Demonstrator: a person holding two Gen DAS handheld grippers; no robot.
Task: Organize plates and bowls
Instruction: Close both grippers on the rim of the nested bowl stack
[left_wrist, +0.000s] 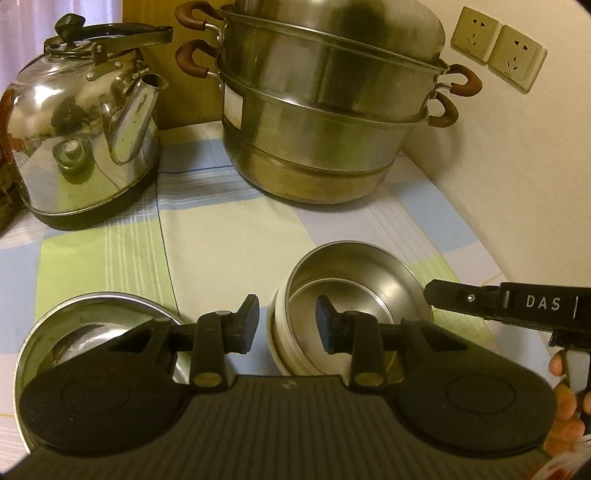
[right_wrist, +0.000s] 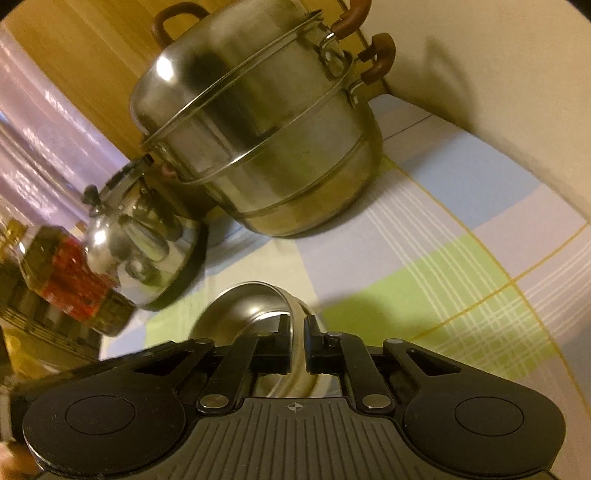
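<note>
The left tongs (left_wrist: 287, 320) stand partly open with nothing between their pads, hovering just above the near rim of a steel bowl (left_wrist: 354, 284). That bowl sits tilted inside a white bowl (left_wrist: 277, 332), the pair resting on the checked cloth (left_wrist: 229, 236) that covers the counter. To their left, partly hidden under the left tongs' body, lies a steel plate (left_wrist: 92, 321) with a shiny rim.

From the right edge of the left view the right tongs (left_wrist: 430, 291) reach in to the far rim of the steel bowl, with fingers of the person's hand (left_wrist: 563, 391) on the trigger below. In the right view the right tongs (right_wrist: 296, 334) are closed on the thin rim of the steel bowl (right_wrist: 243, 306), the pads pressing it from both sides.

Farther back on the cloth stand a shiny kettle (left_wrist: 85, 147) with a black handle on the left and a tall stacked steamer pot (left_wrist: 325, 110) with brown handles in the middle. On the wall behind, to the right, are two sockets (left_wrist: 496, 48).
</note>
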